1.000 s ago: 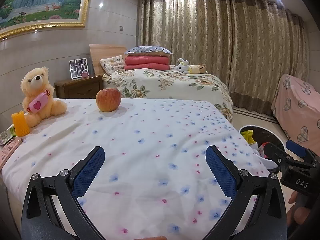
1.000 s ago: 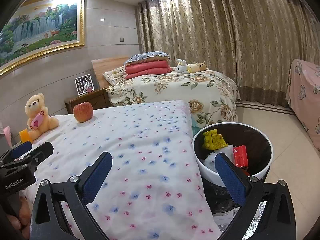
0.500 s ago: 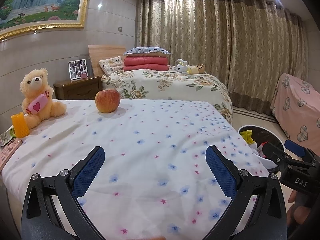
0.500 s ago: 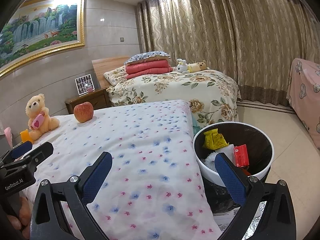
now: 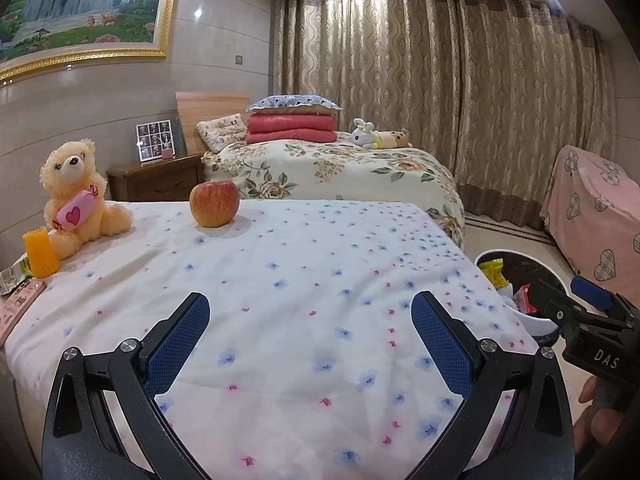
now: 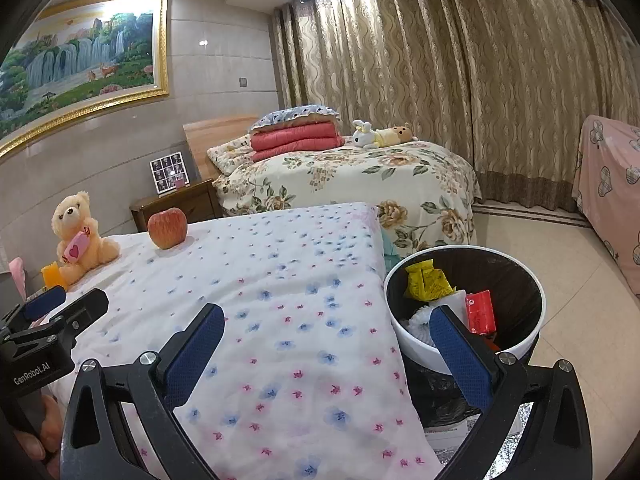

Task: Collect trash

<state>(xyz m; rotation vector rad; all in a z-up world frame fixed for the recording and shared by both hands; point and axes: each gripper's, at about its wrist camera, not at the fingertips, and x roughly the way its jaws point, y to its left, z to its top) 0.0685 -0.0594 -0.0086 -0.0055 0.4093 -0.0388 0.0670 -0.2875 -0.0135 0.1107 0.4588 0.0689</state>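
A round white-rimmed trash bin with a black liner stands on the floor at the right of the flowered tablecloth; it holds a yellow wrapper, a red wrapper and white paper. In the left wrist view only part of the bin shows. My left gripper hovers open over the cloth's near edge with nothing between its fingers. My right gripper is open and empty too, its right finger in front of the bin's rim. A green-white wrapper lies at the cloth's far left edge.
On the cloth stand an apple, a teddy bear and an orange foam sleeve. A pink card lies at the left edge. Beyond are a flowered bed, a nightstand and a pink-covered piece of furniture.
Both views drift very slightly; the apple and bear sit a little lower-left in the left wrist view. Both grippers stay open and nothing has been picked up.
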